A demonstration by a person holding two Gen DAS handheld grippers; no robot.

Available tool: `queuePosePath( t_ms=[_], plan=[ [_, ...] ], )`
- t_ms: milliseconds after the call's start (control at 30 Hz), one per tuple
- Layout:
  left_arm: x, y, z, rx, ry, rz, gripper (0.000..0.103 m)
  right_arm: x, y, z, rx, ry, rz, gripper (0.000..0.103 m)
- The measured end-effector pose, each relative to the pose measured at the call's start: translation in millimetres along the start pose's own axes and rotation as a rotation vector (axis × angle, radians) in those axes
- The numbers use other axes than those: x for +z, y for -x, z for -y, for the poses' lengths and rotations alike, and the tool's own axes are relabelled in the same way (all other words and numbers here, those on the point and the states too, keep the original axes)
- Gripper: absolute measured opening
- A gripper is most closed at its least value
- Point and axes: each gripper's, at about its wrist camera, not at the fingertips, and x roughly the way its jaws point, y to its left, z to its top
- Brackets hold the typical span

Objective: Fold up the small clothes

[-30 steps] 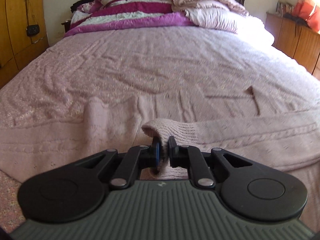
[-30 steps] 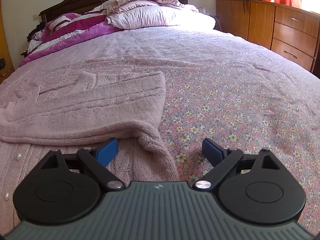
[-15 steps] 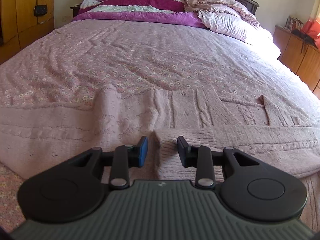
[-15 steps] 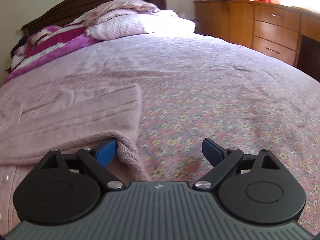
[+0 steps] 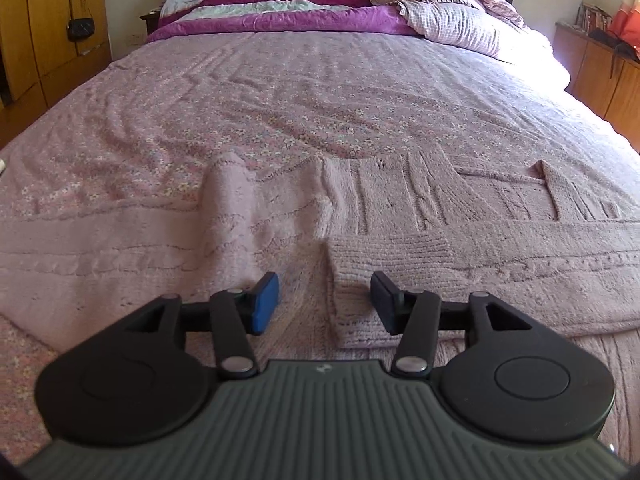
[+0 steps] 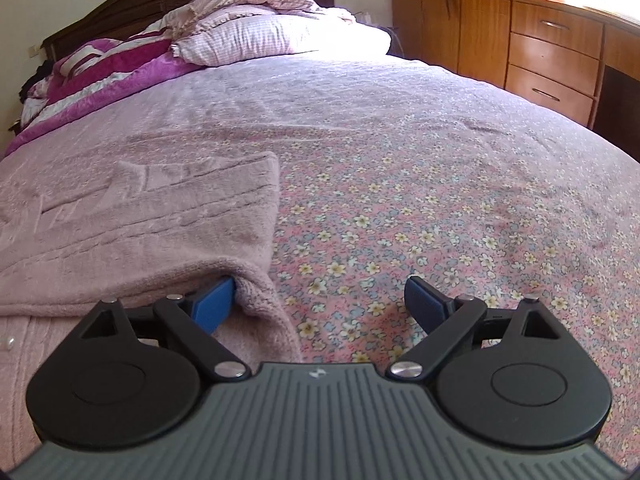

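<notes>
- A pink knitted cardigan [image 5: 400, 216] lies flat on the near part of the bed [image 5: 320, 92], on its floral bedspread [image 6: 420, 208].
- The left gripper [image 5: 325, 300] hangs just above the cardigan; its jaws have just been opening and now stand apart, pressing on nothing.
- A ribbed sleeve cuff [image 5: 384, 256] of the cardigan lies folded across the garment, its end on the cloth between the parted left fingers, touched by neither pad.
- The right gripper [image 6: 320, 304] stands wide open at the cardigan's right edge [image 6: 264, 292]; its left blue pad [image 6: 212, 304] sits against the folded knit there, the other over bare bedspread.
- Small pearl buttons [image 6: 9, 342] show on the cardigan, left of that gripper.
</notes>
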Motion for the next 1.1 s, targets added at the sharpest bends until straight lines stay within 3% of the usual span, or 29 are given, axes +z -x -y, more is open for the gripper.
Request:
queuePosePath(
  t_ms=[267,333,500,600,667,767,900,1100],
  plan=[
    [6,39,-9,0.003,-0.036,0.014,0.058,3,34,-9,0.065,0.007,0.028,0.095],
    [9,49,-16,0.001,-0.021,0.012,0.066,2,43,-13,0.099,0.004,0.025,0.095],
    [12,70,-37,0.023,0.01,0.003,0.067,-6,65,-28,0.187,0.003,0.014,0.095],
    [9,76,-53,0.044,0.027,0.007,0.078,-16,73,-39,0.229,0.01,-0.003,0.095],
    [4,76,-66,0.046,0.05,0.002,0.078,-22,75,-45,0.245,0.014,-0.018,0.096],
    [-5,70,-87,0.044,0.109,-0.02,0.078,-32,75,-51,0.258,0.019,-0.038,0.096],
    [-14,65,-117,0.163,0.202,-0.002,0.078,-44,73,-56,0.262,0.021,-0.072,0.096],
    [-24,51,-169,0.206,0.409,0.0,0.078,-57,71,-57,0.243,0.046,-0.084,0.096]
  ],
)
